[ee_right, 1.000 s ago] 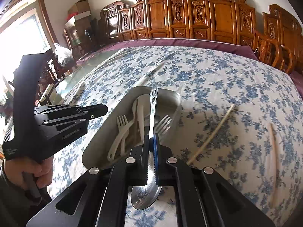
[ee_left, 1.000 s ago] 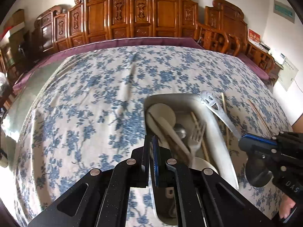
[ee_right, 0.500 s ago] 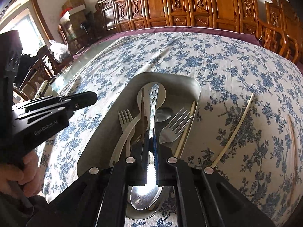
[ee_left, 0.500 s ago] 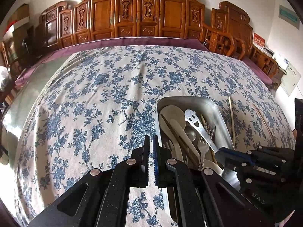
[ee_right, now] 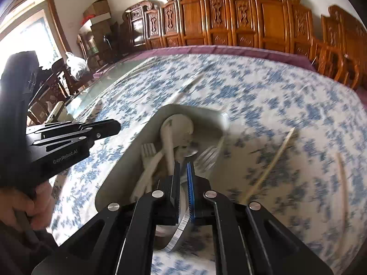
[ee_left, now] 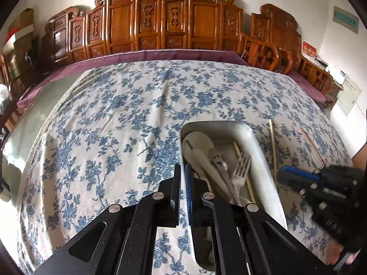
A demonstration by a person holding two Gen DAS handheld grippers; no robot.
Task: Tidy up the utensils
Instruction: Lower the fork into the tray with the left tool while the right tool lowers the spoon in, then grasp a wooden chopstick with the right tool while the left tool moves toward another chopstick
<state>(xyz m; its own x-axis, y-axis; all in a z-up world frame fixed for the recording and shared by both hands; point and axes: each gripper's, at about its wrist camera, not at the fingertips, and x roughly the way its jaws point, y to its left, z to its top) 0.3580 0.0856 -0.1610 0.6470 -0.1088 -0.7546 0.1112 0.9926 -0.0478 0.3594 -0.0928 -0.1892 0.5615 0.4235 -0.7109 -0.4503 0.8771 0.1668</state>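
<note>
A metal tray (ee_left: 259, 151) on the flowered cloth holds a white spoon (ee_left: 197, 142), forks (ee_left: 242, 165) and a chopstick. My right gripper (ee_right: 182, 163) hangs over the tray's near end, its jaws opening. The metal spoon (ee_right: 181, 228) sits loosely in the gap, blurred, with its bowl below the pads and its handle down among the utensils (ee_left: 221, 167). The pads no longer press on it. My left gripper (ee_left: 182, 166) is shut on nothing, just left of the tray's rim (ee_right: 128, 151). Each gripper shows in the other's view: right (ee_left: 281, 175), left (ee_right: 114, 126).
Two loose chopsticks (ee_right: 273, 160) (ee_right: 341, 183) lie on the cloth right of the tray. Carved wooden chairs (ee_left: 174, 23) line the far edge of the table. A hand (ee_right: 27, 208) holds the left gripper's handle at the near left.
My right gripper brought the metal spoon down into the tray, and its jaws have parted a little. The spoon's handle now lies among the other utensils. The left gripper stayed put.
</note>
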